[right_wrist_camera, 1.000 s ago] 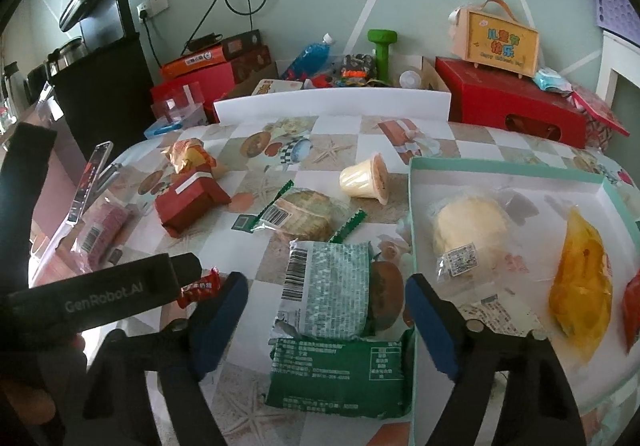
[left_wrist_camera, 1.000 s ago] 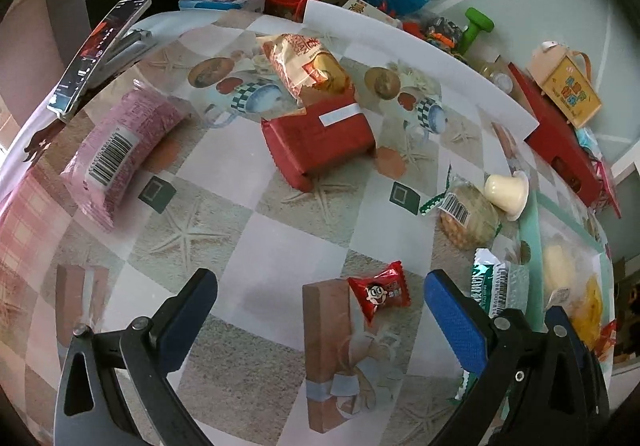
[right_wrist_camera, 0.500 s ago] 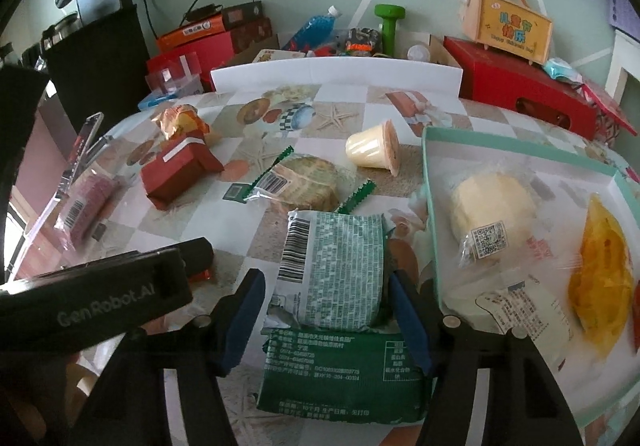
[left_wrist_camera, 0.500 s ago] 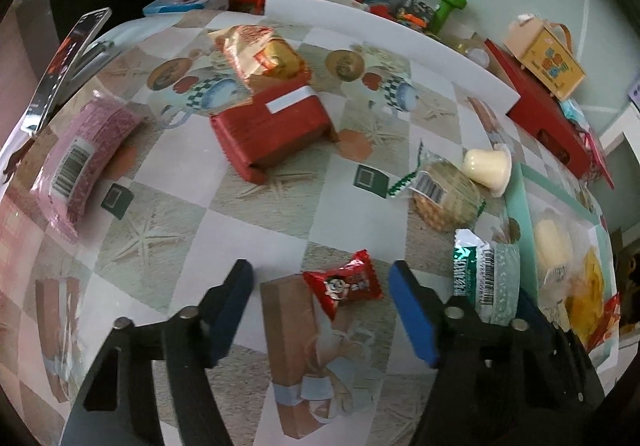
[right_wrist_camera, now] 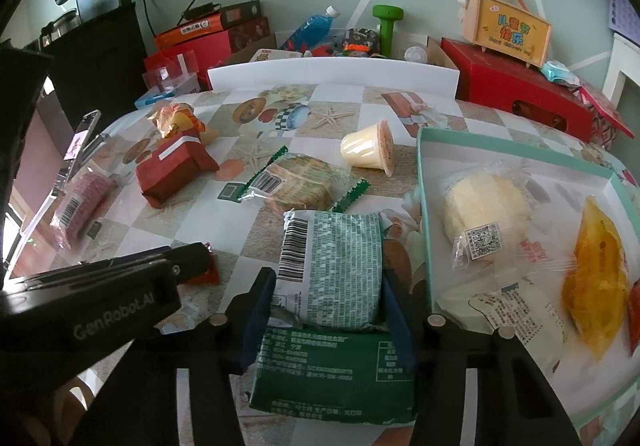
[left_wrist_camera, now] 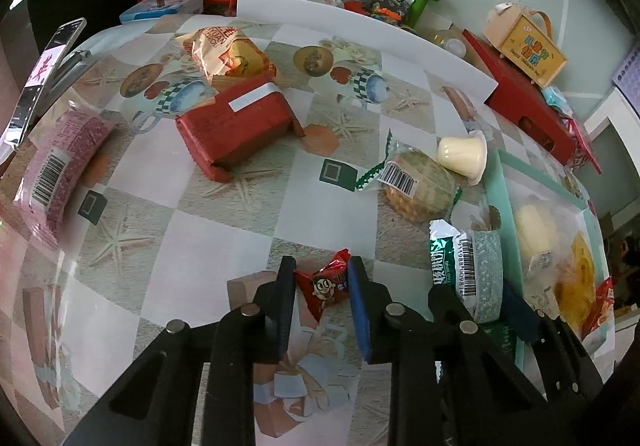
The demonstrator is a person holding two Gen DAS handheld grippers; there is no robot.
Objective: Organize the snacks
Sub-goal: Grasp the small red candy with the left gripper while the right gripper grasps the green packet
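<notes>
My left gripper (left_wrist_camera: 321, 280) is shut on a small red candy packet (left_wrist_camera: 325, 286) lying on the patterned tablecloth. My right gripper (right_wrist_camera: 328, 296) is shut on a light-green snack pack (right_wrist_camera: 330, 270), which lies on top of a dark-green pack (right_wrist_camera: 334, 376); the pack also shows in the left wrist view (left_wrist_camera: 474, 270). A teal tray (right_wrist_camera: 424, 202) to the right holds a yellow bun (right_wrist_camera: 486, 206) and an orange snack (right_wrist_camera: 596, 282). The left gripper body (right_wrist_camera: 88, 306) shows in the right wrist view.
On the table lie a red box (left_wrist_camera: 236, 126), an orange chip bag (left_wrist_camera: 226, 54), a pink pack (left_wrist_camera: 56, 166), a round biscuit pack (left_wrist_camera: 416, 186) and a pudding cup (left_wrist_camera: 462, 156). A phone (left_wrist_camera: 44, 66) stands at the left edge. Boxes and bottles crowd the back.
Both grippers moved forward and closed: the left jaws shut on the red candy packet, the right jaws shut on the light-green pack.
</notes>
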